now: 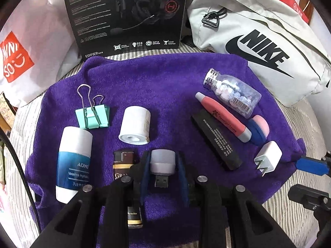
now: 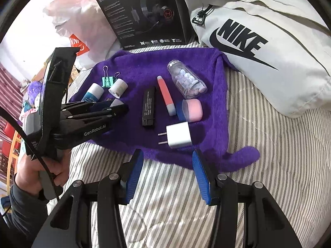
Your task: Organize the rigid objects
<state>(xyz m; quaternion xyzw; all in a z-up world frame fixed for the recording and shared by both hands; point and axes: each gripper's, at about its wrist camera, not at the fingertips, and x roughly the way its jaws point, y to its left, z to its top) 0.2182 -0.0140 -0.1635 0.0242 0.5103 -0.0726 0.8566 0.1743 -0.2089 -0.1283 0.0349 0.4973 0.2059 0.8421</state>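
Observation:
Several small objects lie on a purple towel point(image 1: 165, 78). My left gripper point(image 1: 163, 165) is shut on a small white USB light point(image 1: 162, 162), low over the towel's near edge; it also shows in the right wrist view as the left gripper point(image 2: 115, 107). Around it are a brown lighter point(image 1: 124, 165), a blue-white Vaseline stick point(image 1: 73, 163), a teal binder clip point(image 1: 93, 115) and a white cylinder point(image 1: 135, 125). My right gripper point(image 2: 167, 157) stands open over the towel's front edge, just short of a white charger plug point(image 2: 179, 134).
A black stick point(image 2: 149, 107), a coral pen point(image 2: 165, 95), a pill bottle point(image 2: 187, 80) and a pink-blue case point(image 2: 190, 109) lie on the towel's right half. Behind stand a black headset box point(image 1: 128, 14), a Nike bag point(image 1: 258, 41) and a Miniso bag point(image 1: 18, 55). Striped bedding point(image 2: 269, 165) lies all around.

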